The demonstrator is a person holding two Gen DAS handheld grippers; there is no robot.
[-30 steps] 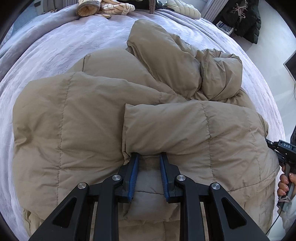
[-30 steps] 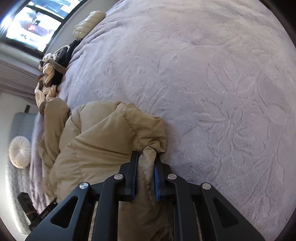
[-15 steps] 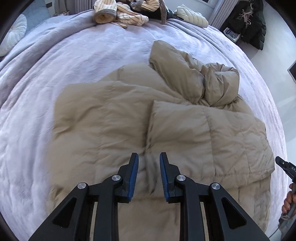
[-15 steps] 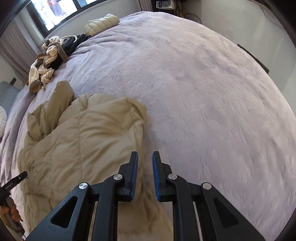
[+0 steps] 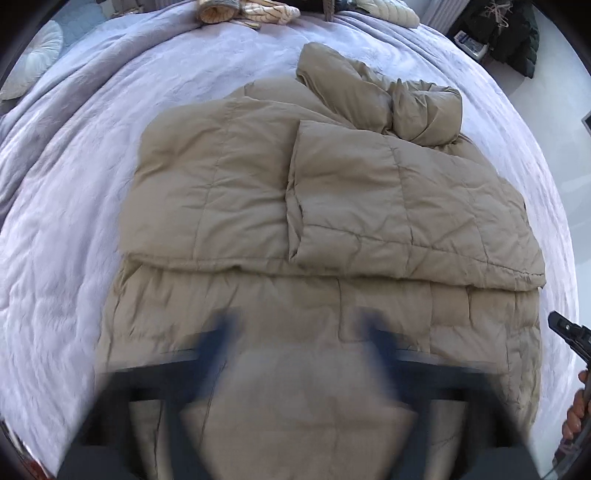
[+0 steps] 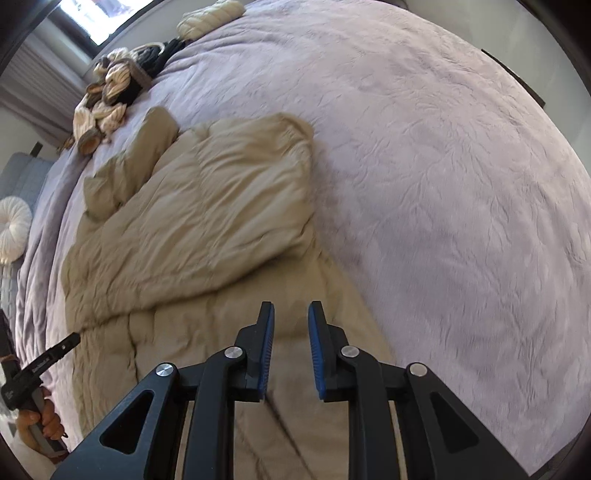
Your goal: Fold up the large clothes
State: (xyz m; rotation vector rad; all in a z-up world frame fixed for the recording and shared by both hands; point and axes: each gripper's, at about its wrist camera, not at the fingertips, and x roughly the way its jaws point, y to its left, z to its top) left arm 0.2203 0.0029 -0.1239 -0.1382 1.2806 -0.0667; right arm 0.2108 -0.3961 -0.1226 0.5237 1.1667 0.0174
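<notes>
Left wrist: left tongs [image 5: 299,343] just opening wide, empty; right tongs [image 6: 290,345] parting, empty, over jacket [image 6: 207,221].

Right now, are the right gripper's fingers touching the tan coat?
Apart. In the right wrist view the right gripper is open, with bare blue pads, and the tan coat lies below, nothing pinched between them.

Your lighting is soft daylight from the window [image 6: 94,22]. Fisheye bends all edges. Motion blur smears the left gripper [image 5: 299,343]; the right view is sharp.
</notes>
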